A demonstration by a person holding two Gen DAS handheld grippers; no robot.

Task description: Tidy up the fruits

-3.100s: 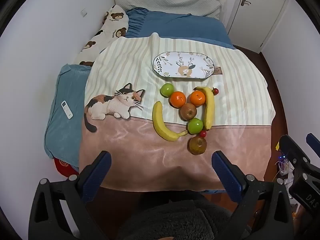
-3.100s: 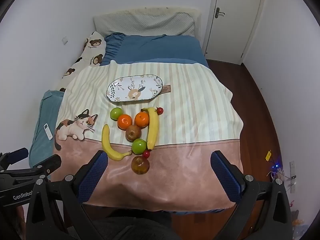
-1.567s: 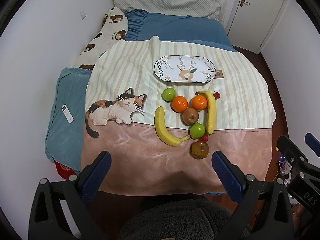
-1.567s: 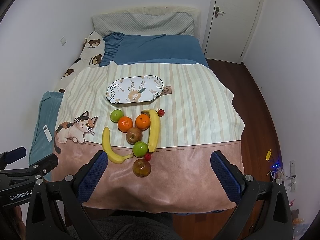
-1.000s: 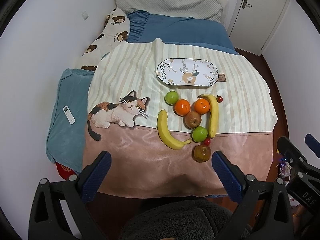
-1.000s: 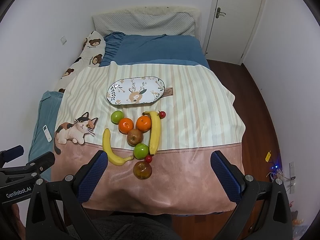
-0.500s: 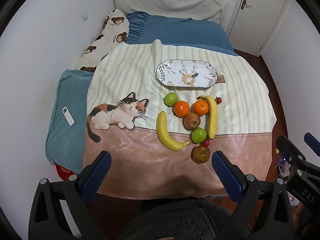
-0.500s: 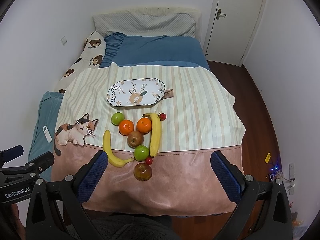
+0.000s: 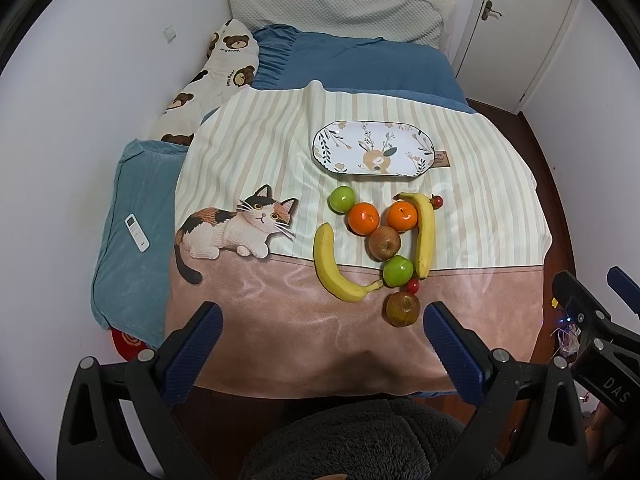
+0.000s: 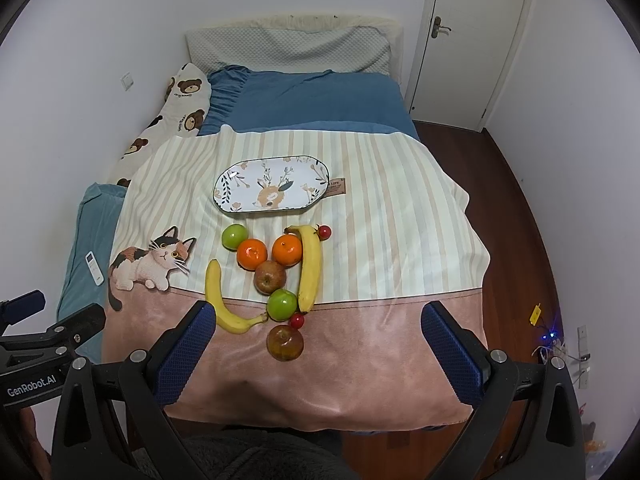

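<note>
- Still, in the left wrist view little has changed over three seconds: the left gripper (image 9: 318,340) hangs wide open and empty, only drifted slightly; fruits (image 9: 384,242) lie clustered on the blanket (image 9: 248,152), none on the plate (image 9: 374,148)
- Likewise, in the right wrist view the right gripper (image 10: 316,340) gapes empty above the near apple (image 10: 285,342), so sorting seems unstarted

Left gripper (image 9: 320,344) at frame bottom, blue pads wide apart, holding nothing. Fruit cluster mid-frame on cat blanket (image 9: 256,300): two bananas, two oranges, two green apples, two brownish apples, small red fruits. Oval plate (image 9: 373,148) above the cluster, bare. Right gripper (image 9: 592,312) at lower right edge.
</note>
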